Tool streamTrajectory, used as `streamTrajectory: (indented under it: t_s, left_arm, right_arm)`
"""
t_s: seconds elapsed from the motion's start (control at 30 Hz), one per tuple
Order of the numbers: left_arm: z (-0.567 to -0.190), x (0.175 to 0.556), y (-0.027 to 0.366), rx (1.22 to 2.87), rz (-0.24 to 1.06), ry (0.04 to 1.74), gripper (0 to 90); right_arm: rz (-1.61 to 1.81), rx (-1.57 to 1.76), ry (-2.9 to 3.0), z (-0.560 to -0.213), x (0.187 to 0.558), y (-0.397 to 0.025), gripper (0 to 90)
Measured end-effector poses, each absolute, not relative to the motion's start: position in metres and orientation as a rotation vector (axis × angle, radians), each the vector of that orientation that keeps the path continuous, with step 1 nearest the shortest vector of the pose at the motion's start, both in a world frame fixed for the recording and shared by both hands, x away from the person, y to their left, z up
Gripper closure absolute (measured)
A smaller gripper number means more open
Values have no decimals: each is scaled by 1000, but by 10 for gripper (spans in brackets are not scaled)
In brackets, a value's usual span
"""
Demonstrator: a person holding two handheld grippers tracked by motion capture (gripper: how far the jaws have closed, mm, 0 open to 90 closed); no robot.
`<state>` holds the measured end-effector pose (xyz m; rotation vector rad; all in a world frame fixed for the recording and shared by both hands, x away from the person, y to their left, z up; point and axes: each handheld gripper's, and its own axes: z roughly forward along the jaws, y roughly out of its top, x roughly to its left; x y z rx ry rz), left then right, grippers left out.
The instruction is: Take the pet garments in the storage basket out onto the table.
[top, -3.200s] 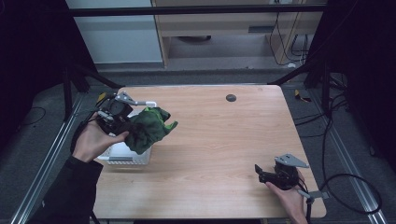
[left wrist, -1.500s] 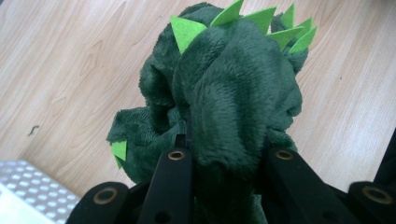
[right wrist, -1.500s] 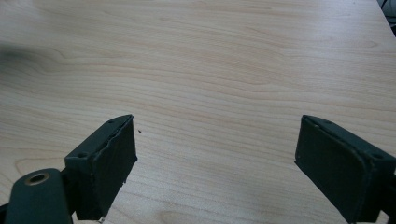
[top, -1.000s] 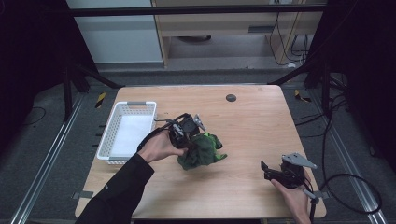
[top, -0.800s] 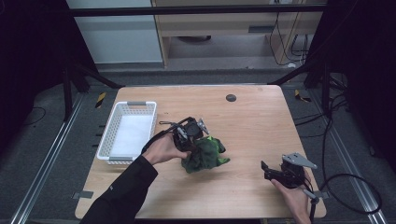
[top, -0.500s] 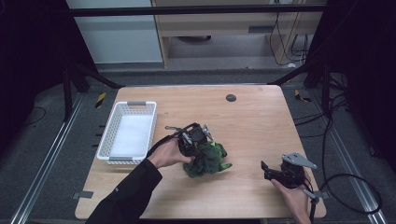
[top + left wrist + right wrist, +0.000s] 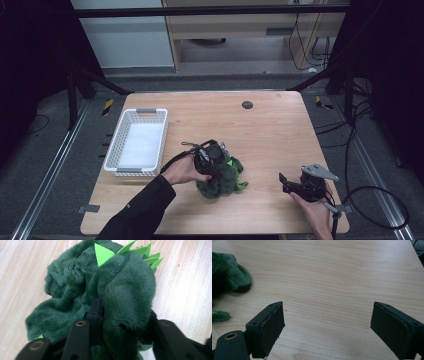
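Plush toy: a dark green plush toy point(image 7: 107, 290) of deep, soft pile, crumpled into a rounded heap, with flat bright-green felt spikes point(image 7: 102, 253) in pointed triangles along one ridge. It lies on the counter point(image 7: 280, 125) near the front edge, a little left of the middle.
Left hand-held gripper: the left hand-held gripper point(image 7: 212, 155) is clamped on the toy; in the left gripper view its black jaws bite into a thick fold of the fur, one jaw half buried in it.
Right hand-held gripper: the right hand-held gripper point(image 7: 295, 185) rests low at the counter's front right, jaws spread wide with bare wood between them, grasping nothing. It carries a grey three-cornered plate and a trailing cable.
Counter: pale wood with fine straight grain, smooth and matt, with a small dark round disc point(image 7: 247, 104) near the back edge.
Basket: a white plastic basket point(image 7: 120, 145), rectangular with slotted walls, sits at the left side, well apart from the toy.
Change: about three seconds ago the toy was held over the basket; it has since travelled right and toward the front and now sits on the wood. The right hand-held gripper has barely shifted.
Open room: bare wood spans the back half and the stretch between the toy and the right hand-held gripper.
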<state>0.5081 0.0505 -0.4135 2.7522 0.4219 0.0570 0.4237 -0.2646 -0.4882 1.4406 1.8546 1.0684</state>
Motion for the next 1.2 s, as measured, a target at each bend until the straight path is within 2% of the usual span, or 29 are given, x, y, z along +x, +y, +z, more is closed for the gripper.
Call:
streamTrajectory:
  t_s: [0.3, 0.47, 0.67, 1.2]
  left_arm:
    - [-414, 504, 56, 2712, 90, 435, 372]
    - [-410, 502, 61, 2682, 99, 438, 317]
    - [-400, 498, 68, 2630, 114, 430, 281]
    - [-379, 489, 90, 2475, 162, 495, 270]
  right_arm:
    - [1061, 1432, 1857, -489, 424, -265, 117]
    - [1056, 1425, 1861, -490, 424, -265, 116]
    - [1057, 1428, 1861, -490, 424, -264, 115]
    - [1057, 1427, 1863, -490, 424, -264, 114]
